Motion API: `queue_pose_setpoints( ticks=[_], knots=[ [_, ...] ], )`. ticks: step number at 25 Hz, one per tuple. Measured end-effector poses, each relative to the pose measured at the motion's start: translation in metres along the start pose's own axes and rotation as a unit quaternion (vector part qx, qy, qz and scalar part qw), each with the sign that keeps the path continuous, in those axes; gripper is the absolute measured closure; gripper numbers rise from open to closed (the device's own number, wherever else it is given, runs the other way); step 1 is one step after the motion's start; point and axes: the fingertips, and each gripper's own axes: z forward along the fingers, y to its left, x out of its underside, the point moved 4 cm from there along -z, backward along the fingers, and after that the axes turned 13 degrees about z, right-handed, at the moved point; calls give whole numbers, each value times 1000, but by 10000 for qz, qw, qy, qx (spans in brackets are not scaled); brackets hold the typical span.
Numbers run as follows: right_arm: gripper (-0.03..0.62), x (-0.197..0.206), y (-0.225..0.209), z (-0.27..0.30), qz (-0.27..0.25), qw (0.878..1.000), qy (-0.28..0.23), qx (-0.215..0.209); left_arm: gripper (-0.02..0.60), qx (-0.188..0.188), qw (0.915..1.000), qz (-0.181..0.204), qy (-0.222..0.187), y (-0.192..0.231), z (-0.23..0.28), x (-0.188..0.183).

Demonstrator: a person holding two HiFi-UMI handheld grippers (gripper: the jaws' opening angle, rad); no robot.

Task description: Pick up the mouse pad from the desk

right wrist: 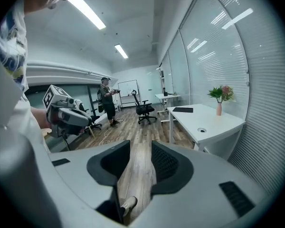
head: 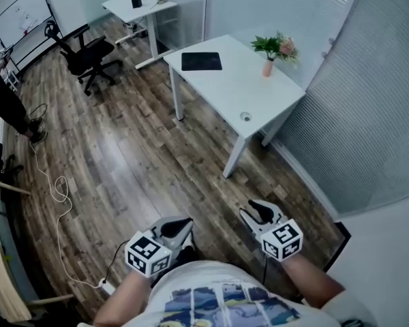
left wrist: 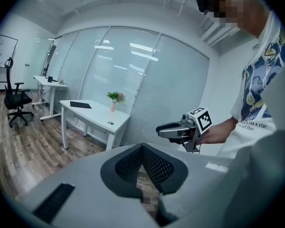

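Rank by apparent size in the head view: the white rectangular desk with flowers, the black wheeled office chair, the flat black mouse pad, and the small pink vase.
1. white rectangular desk
2. black wheeled office chair
3. flat black mouse pad
4. small pink vase
None look alike.

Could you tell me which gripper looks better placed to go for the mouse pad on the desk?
Probably the right gripper: its jaws stand apart and empty, while the left gripper has its jaws together. Both are far from the mouse pad, which lies at the far end of the desk.
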Motion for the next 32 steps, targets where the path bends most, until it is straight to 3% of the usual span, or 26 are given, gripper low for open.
queue_pose_setpoints(
  ticks=[14, 23, 32],
  knots=[
    [464, -105, -10, 123, -156, 9986, -244, 436, 580, 64, 10000, 40, -7, 141, -18, -4],
    [476, -130, -42, 152, -143, 9985, -375, 379, 580, 72, 10000, -46, -13, 170, 15, -14],
    [474, -190, -117, 185, -326, 9988, -361, 21, 580, -253, 9997, 35, -13, 207, 86, -69]
  ],
)
